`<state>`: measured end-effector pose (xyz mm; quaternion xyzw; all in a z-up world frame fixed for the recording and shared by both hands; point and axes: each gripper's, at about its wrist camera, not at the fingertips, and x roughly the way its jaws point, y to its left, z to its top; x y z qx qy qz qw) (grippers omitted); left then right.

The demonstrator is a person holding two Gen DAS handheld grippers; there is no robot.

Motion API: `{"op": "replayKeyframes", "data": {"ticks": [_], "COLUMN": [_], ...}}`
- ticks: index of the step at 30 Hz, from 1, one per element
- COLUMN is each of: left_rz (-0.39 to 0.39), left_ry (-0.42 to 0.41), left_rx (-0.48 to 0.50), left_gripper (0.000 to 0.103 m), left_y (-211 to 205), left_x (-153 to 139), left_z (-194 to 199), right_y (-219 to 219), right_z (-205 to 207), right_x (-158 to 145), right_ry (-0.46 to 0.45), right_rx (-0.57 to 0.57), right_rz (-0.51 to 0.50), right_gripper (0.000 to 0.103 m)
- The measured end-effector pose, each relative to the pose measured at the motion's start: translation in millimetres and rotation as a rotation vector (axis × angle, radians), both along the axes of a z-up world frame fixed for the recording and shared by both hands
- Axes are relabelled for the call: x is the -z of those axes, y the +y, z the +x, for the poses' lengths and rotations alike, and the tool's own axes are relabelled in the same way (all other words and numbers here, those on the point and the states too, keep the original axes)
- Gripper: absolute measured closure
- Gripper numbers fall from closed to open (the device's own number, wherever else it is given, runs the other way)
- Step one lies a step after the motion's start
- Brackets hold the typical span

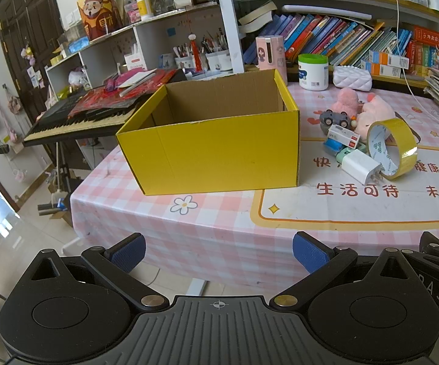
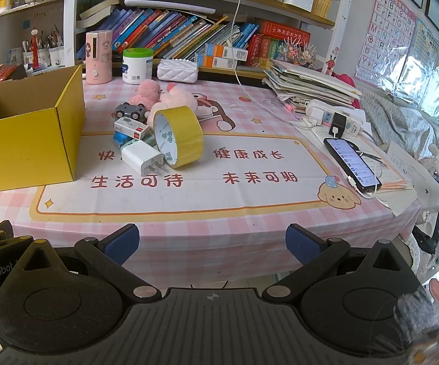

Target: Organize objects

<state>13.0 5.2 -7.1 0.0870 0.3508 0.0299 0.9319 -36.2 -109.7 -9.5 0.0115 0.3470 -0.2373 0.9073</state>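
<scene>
I am holding both grippers back from the near edge of the table (image 2: 249, 213), and as far as I can judge the sorting is only just starting. The left gripper (image 1: 218, 254) is spread wide with nothing between its fingers, and the right gripper (image 2: 211, 245) is standing just as wide and just as empty. The yellow box (image 1: 219, 152) is sitting open on the left part of the table, and what I am seeing of its inside looks bare, though the near wall is hiding the floor of it, so I cannot be sure. Everything that seems meant for it is lying outside, clustered just to its right: the roll of yellow tape (image 2: 178, 137) standing on edge, the white charger (image 2: 142, 157) touching it in front, a small white-and-red carton (image 2: 131, 128), a grey toy car (image 2: 129, 111) and two pink plush toys (image 2: 164, 97) behind. I am reading none of them as put away, so the whole pile is waiting to go in.
</scene>
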Motion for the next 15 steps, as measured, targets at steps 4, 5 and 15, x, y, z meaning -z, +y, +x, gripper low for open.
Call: {"op": "replayKeyframes", "data": {"ticks": [4, 5, 15], "left_rz": [0.000, 0.000, -0.001], "left_ry": [0.000, 0.000, 0.001], "left_rx": [0.000, 0.000, 0.000], "left_gripper": [0.000, 0.000, 0.000], "left_y": [-0.1, 0.0, 0.2], "left_x": [-0.1, -0.3, -0.2], "left_z": [0.3, 0.2, 0.1], "right_y": [-0.2, -0.3, -1.9], "right_z": [-0.3, -0.3, 0.9], "right_x": [0.3, 0.4, 0.3], "right_ry": [0.000, 0.000, 0.001], "right_rx": [0.000, -0.001, 0.000], "right_rz": [0.000, 0.000, 0.001], "right_gripper": [0.000, 0.000, 0.000]}}
